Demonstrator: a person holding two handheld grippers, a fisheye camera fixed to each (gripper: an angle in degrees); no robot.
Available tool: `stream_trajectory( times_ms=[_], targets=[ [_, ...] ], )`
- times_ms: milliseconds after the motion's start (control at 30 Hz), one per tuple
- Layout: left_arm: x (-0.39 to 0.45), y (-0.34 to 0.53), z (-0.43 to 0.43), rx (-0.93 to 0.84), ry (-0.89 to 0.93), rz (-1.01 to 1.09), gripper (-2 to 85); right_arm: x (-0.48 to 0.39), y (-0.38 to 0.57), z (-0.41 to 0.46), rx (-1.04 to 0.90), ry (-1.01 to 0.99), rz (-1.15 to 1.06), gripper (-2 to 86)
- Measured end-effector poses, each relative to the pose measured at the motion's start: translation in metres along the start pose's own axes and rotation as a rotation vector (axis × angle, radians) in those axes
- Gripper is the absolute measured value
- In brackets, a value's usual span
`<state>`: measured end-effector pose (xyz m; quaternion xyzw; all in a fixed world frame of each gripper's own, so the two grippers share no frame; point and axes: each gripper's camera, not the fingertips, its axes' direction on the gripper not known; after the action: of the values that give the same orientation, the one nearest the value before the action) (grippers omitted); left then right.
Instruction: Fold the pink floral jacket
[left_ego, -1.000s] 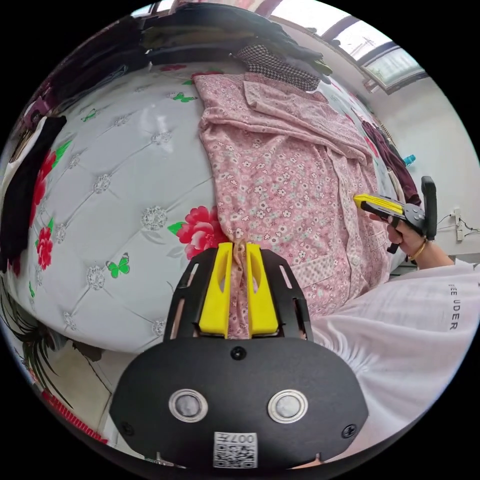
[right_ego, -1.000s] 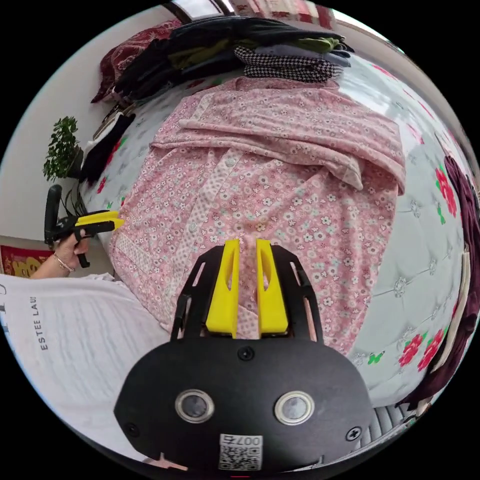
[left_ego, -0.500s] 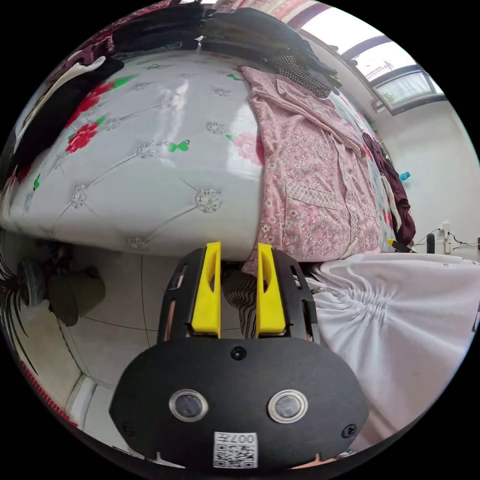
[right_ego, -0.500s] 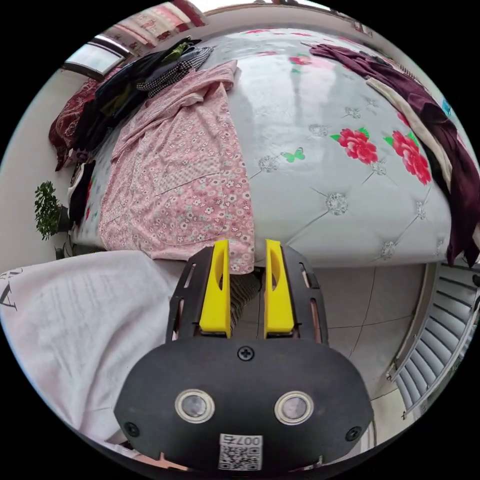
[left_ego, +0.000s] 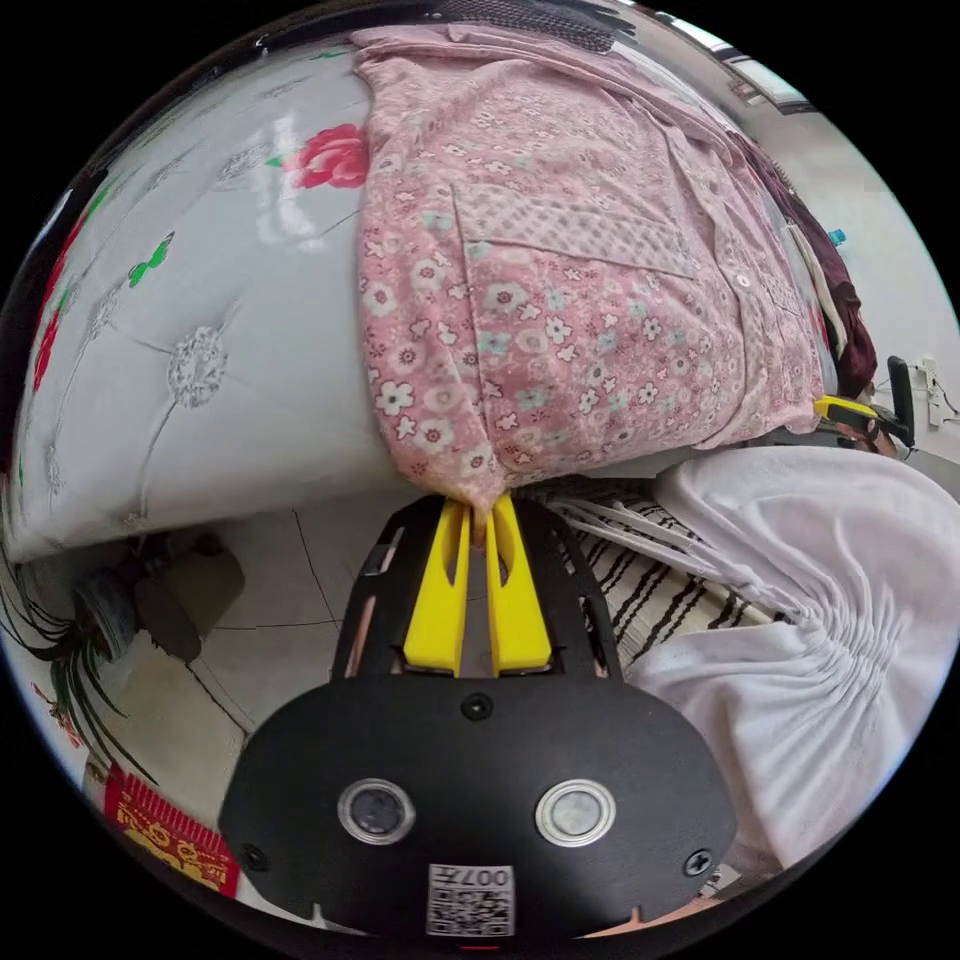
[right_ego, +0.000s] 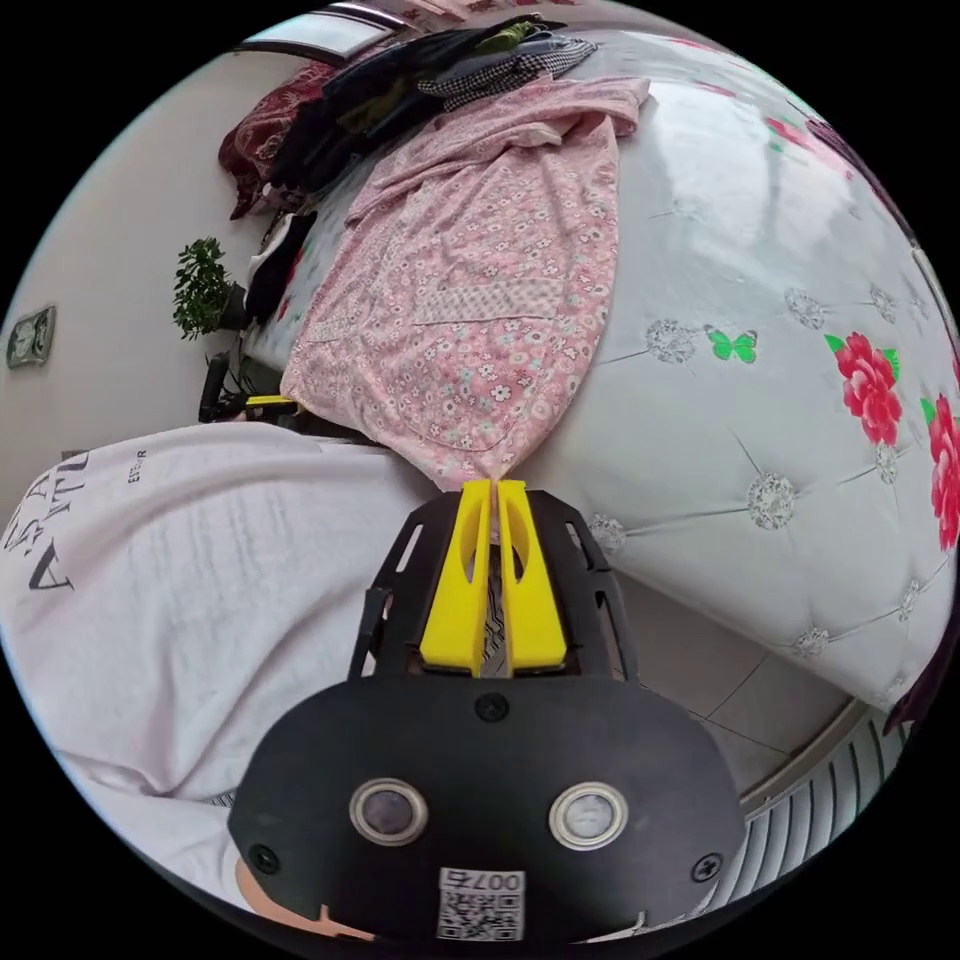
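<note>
**Both hem corners pinched at the bed's near edge**

The bed (left_ego: 200, 400), covered in a white quilted sheet printed with red flowers and green butterflies, carries the jacket (left_ego: 560, 260), which lies spread flat along it, collar at the far end and hem hanging just over the near edge. A heap of dark clothes (right_ego: 420, 70) sits at the far end, touching the jacket's collar.

The person's white shirt (right_ego: 180, 580) stands between the two hand-held grippers, close against the near edge.

The left hand-held gripper (left_ego: 478, 518) has its yellow jaws closed together on the hem's left corner, the cloth rising from the tips up onto the bed. The right hand-held gripper (right_ego: 493, 487) is likewise clamped on the hem's right corner, the jacket stretching away from it toward the far end.

A potted plant (right_ego: 202, 290) stands by the far wall.
</note>
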<state>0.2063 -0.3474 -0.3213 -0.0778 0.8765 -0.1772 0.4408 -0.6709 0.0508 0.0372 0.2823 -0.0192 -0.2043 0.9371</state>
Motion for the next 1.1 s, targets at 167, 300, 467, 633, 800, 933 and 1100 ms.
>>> stream_trajectory(
  times_ms=[167, 300, 467, 633, 800, 933, 1100],
  targets=[
    [-0.024, 0.049, -0.069, 0.209, 0.293, 0.002, -0.6, 0.029, 0.043, -0.057, 0.241, -0.248, 0.005, -0.2],
    [-0.040, 0.070, -0.088, 0.303, 0.424, -0.047, -0.6, 0.054, 0.056, -0.066, 0.298, -0.396, 0.038, -0.3],
    [-0.046, 0.050, -0.086, 0.371, 0.562, -0.052, -0.5, 0.076, 0.033, -0.071, 0.296, -0.527, 0.046, -0.3],
    [-0.079, -0.015, -0.115, 0.427, 0.657, -0.005, -0.2, 0.085, -0.024, -0.114, 0.388, -0.622, 0.031, -0.1],
    [-0.137, -0.148, -0.180, 0.494, 0.681, -0.061, 1.4, 0.095, -0.138, -0.190, 0.528, -0.581, 0.035, 0.4],
    [-0.178, -0.260, -0.201, 0.568, 0.611, -0.285, 12.4, 0.111, -0.226, -0.217, 0.696, -0.358, 0.280, 2.6],
    [-0.191, -0.293, -0.177, 0.545, 0.411, -0.380, 12.4, 0.125, -0.245, -0.171, 0.687, -0.321, 0.380, 4.4]
  ],
)
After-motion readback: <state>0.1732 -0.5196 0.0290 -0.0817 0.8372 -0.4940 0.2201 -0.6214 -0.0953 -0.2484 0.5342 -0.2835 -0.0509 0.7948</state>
